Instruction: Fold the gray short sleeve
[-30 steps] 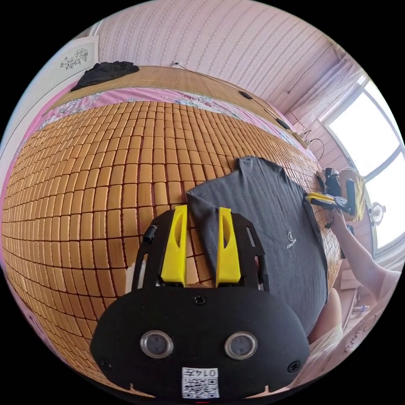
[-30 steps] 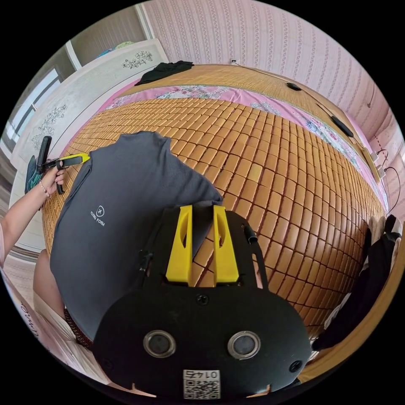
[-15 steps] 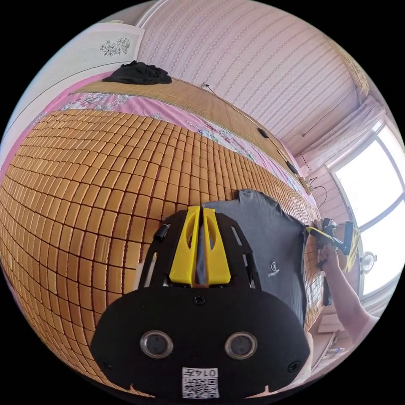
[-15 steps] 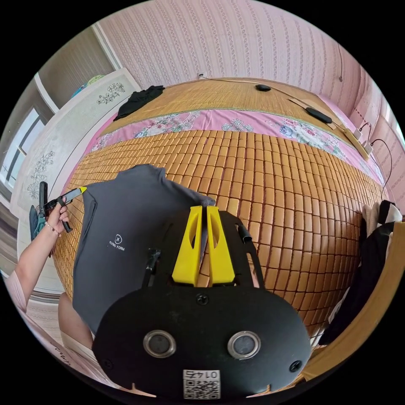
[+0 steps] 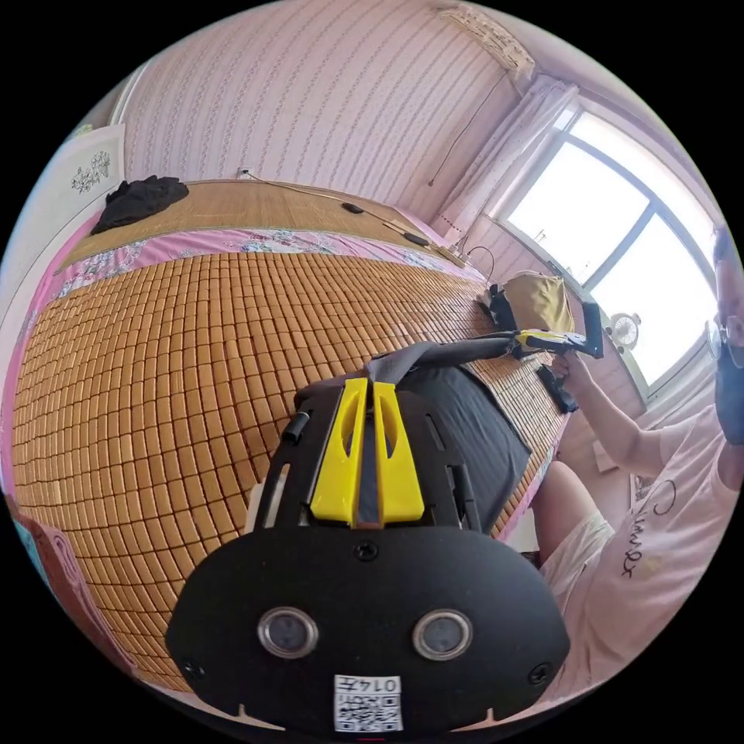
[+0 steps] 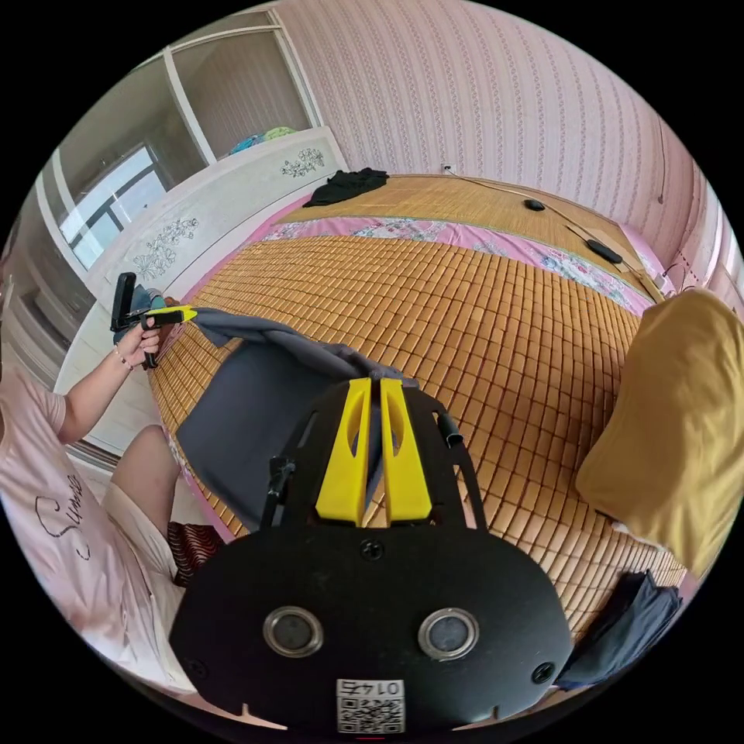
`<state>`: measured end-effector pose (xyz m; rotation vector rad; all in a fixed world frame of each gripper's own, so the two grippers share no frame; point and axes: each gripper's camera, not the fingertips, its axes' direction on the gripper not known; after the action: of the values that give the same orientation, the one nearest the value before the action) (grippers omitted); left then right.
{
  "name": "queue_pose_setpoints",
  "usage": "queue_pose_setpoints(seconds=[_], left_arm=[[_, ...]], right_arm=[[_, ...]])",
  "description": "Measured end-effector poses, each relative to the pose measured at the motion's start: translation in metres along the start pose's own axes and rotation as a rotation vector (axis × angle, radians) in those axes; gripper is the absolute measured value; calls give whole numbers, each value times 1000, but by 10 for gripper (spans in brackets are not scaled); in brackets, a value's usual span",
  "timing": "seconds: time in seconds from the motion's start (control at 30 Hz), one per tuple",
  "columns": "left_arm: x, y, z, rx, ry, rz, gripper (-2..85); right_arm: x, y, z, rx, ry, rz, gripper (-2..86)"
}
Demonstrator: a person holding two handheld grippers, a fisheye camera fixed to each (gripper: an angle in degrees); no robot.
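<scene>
On the bed's bamboo mat (image 5: 194,349), the gray short sleeve (image 6: 248,403) has its far edge lifted, both the left tongs (image 5: 370,387) and the right tongs (image 6: 370,387) clamped on its corners. For a clean fold, carry both corners level toward the near hem, keeping the edge taut.

Gray shirt (image 6: 248,403), orange tiled mat (image 5: 170,349), striped pink wallpaper (image 5: 310,101), perhaps mustard cloth (image 6: 674,434)

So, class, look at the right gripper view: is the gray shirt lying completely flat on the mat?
No: the gray shirt has its top edge lifted off the mat, stretched between the two claws.
</scene>
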<state>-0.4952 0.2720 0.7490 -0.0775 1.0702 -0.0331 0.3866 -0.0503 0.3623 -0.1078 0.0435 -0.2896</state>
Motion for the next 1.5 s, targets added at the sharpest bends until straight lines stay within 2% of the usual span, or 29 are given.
queue_pose_setpoints(seconds=[0.17,0.27,0.43,0.53,0.67,0.77,0.9,1.03,1.07,1.13,1.23,1.3,1.5], left_arm=[[6,105,-2,-110,82,-183,-10],[4,135,4,-141,94,-257,-10],[10,131,-43,-9,134,-293,-10],[12,126,-64,11,167,-292,-10],[5,142,-44,-111,143,-337,-8],[12,156,-17,-231,79,-342,1],[22,160,-33,-180,65,-363,39],[47,151,-72,-171,-78,-305,55],[61,142,-79,-172,-156,-265,53],[84,126,-83,-120,-198,-201,50],[121,94,-54,-49,-107,-129,48],[138,78,-18,-69,-47,-107,51],[160,68,79,-235,35,-130,50]], right_arm=[[5,78,40,-190,-45,178,13],[9,91,38,-135,-59,245,13],[11,93,6,-6,-94,279,13],[9,102,5,-18,-122,282,16],[14,125,55,-220,-150,345,23],[13,132,53,-169,-105,358,37],[16,136,40,-168,-39,375,52],[-4,116,23,-133,94,261,32],[-15,104,26,-123,92,210,31],[-32,84,40,-108,32,133,35],[-57,52,83,-140,-114,44,60],[-66,39,111,-205,-113,27,74],[-81,31,153,-283,-87,-10,24]])
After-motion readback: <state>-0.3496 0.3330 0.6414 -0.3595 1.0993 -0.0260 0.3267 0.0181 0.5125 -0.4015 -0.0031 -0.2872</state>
